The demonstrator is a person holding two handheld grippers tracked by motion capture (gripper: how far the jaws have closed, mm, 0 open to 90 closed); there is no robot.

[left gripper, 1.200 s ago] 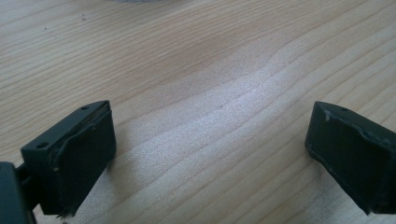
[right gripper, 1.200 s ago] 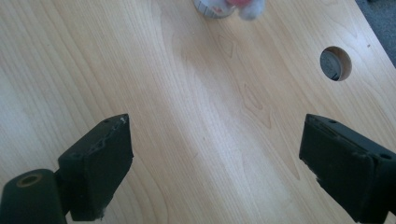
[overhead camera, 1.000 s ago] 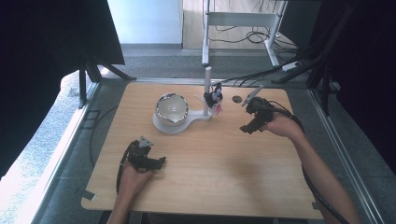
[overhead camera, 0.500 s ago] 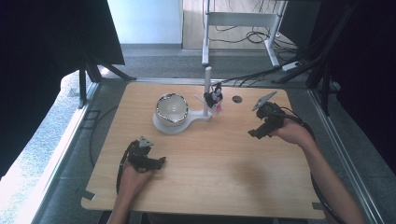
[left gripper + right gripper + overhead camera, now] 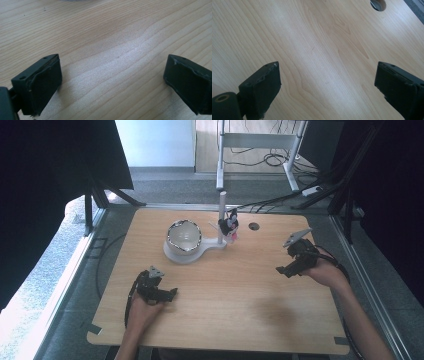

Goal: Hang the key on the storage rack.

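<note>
the small black-and-pink figure (image 5: 230, 226) hangs on the white post (image 5: 222, 217) of a white stand (image 5: 197, 251), and since it is the thing nearest the working hand, i take it as the object of the work. taking that post as the landmark: the figure sits just to its right, touching or nearly touching it, and whether it is clipped or hooked on i cannot tell; the white bowl (image 5: 183, 236) rests on the stand's base to the left of the post; the round hole (image 5: 254, 226) in the wooden table (image 5: 240, 315) lies a little right of the post. the right gripper (image 5: 294, 265) is well to the right of the post and nearer the person, its jaws spread wide with nothing between them, just bare wood in the right gripper view (image 5: 327, 82). the left gripper (image 5: 159, 292) sits down and left of the post, near the front edge, jaws likewise wide apart and empty, over plain tabletop in the left gripper view (image 5: 112, 75). the right hand looks parked clear of the stand, so to me the step is either a finished placement or the pause ahead of a reach. to do a reach well, i would bring the right gripper in level toward the figure from the side away from the post, keep the jaws wide until they straddle the figure's body, close gently, and avoid nudging the post, since the stand looks light and could slide. the left gripper could steady the base near the bowl.
</note>
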